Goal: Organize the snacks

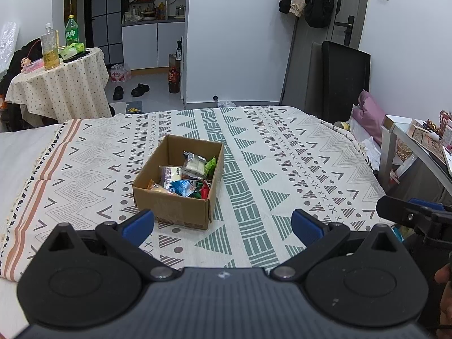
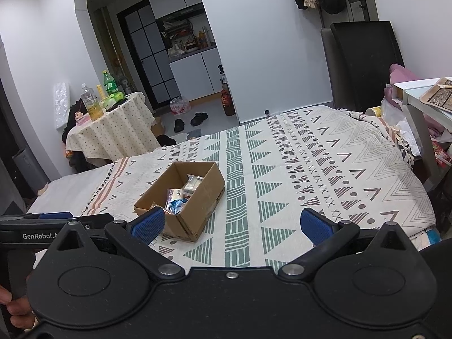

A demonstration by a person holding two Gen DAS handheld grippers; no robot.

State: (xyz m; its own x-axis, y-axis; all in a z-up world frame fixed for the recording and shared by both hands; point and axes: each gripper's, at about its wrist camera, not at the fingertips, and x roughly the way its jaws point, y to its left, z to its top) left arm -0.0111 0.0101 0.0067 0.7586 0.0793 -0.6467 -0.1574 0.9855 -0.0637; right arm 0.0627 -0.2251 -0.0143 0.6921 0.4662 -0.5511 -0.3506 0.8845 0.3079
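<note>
An open cardboard box (image 1: pixel 172 206) stands on the patterned bed cover (image 1: pixel 282 155). It holds several snack packets (image 1: pixel 186 178): clear, blue, green, orange and red wrappers. The box also shows in the right wrist view (image 2: pixel 195 214), with the packets (image 2: pixel 183 195) inside. My left gripper (image 1: pixel 223 227) is open and empty, held above the cover just in front of the box. My right gripper (image 2: pixel 231 224) is open and empty, to the right of the box and in front of it. Part of the right gripper (image 1: pixel 409 212) shows at the right edge of the left wrist view.
A small round table (image 1: pixel 59 84) with bottles stands at the back left. A grey side table (image 1: pixel 418 141) with clutter stands at the bed's right edge. A black chair (image 2: pixel 364 65) and a pink pillow (image 1: pixel 370 113) are beyond the bed. Shoes (image 1: pixel 132 90) lie on the floor.
</note>
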